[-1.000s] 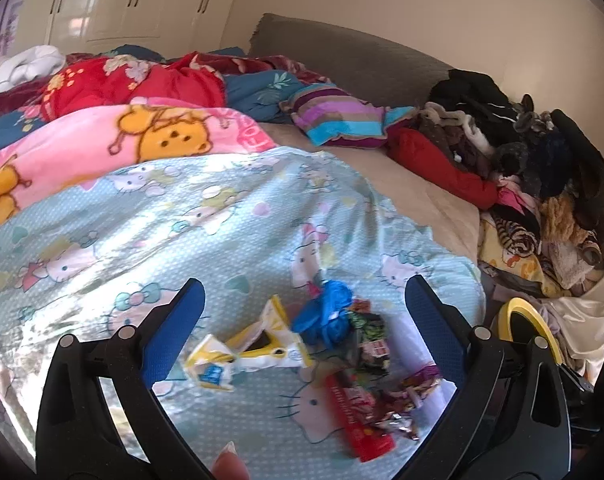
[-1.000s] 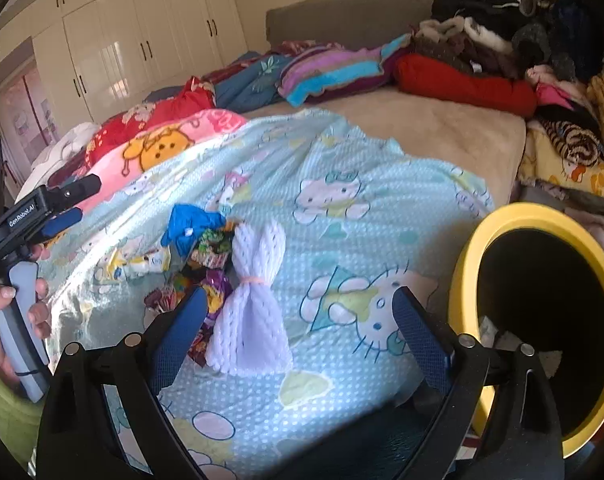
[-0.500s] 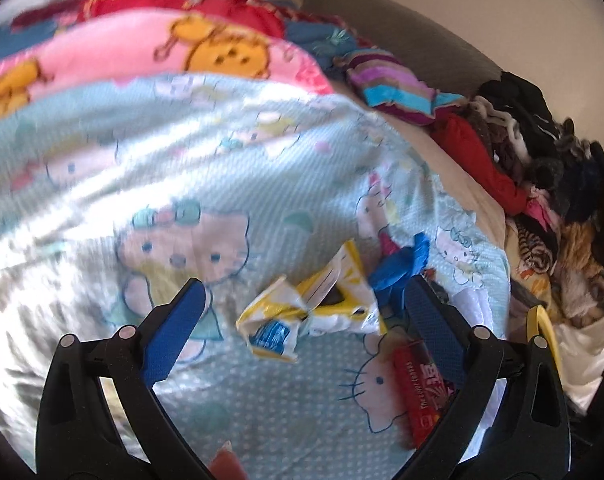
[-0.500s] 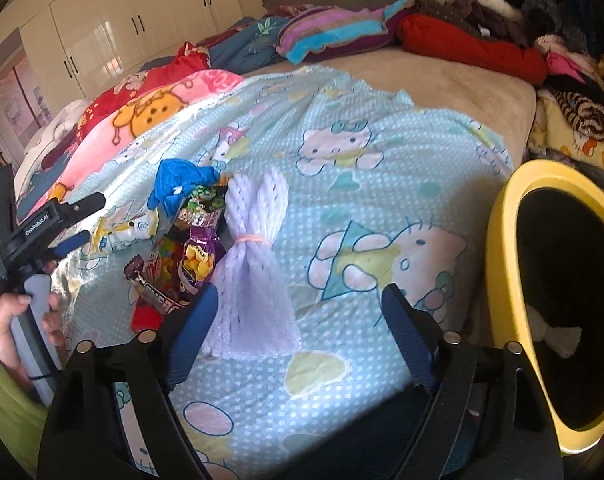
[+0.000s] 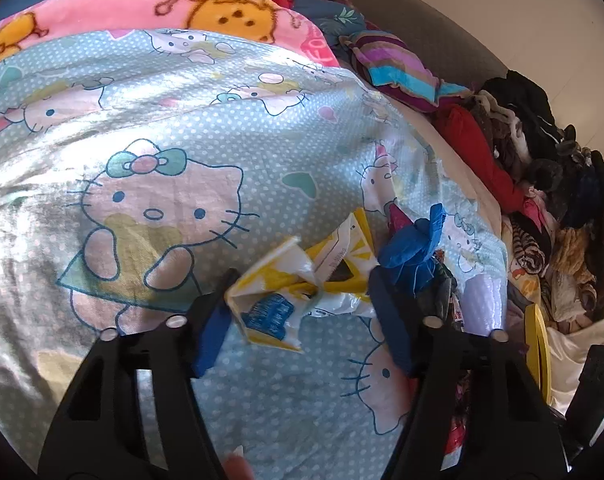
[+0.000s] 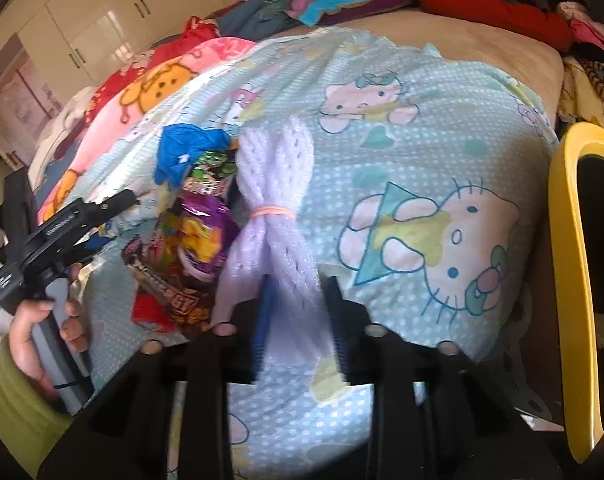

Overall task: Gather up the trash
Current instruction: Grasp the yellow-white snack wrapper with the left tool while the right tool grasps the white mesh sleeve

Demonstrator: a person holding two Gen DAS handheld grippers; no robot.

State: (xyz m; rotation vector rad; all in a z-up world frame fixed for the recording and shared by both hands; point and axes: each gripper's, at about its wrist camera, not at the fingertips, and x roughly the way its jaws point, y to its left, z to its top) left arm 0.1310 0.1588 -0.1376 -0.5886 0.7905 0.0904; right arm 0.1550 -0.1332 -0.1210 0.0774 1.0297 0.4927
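A pile of trash lies on the Hello Kitty blanket (image 5: 174, 208). A crumpled yellow and white wrapper (image 5: 298, 292) sits between the fingers of my left gripper (image 5: 302, 312), whose jaws have narrowed around it. A blue wrapper (image 5: 414, 248) lies just right of it. My right gripper (image 6: 298, 320) is shut on the lower end of a white foam net bundle (image 6: 278, 216) tied with a pink band. Coloured snack wrappers (image 6: 198, 236) and a red wrapper (image 6: 158, 308) lie left of the bundle. The left gripper also shows in the right wrist view (image 6: 62, 232).
A yellow-rimmed bin (image 6: 574, 280) stands beside the bed at the right, with its rim also in the left wrist view (image 5: 538, 344). Clothes (image 5: 542, 168) are heaped along the far right side. Pink and red blankets (image 5: 182, 12) lie behind.
Both grippers moved down and forward onto the trash and narrowed their jaws. The left closed in around the yellow wrapper, the right closed on the foam net bundle.
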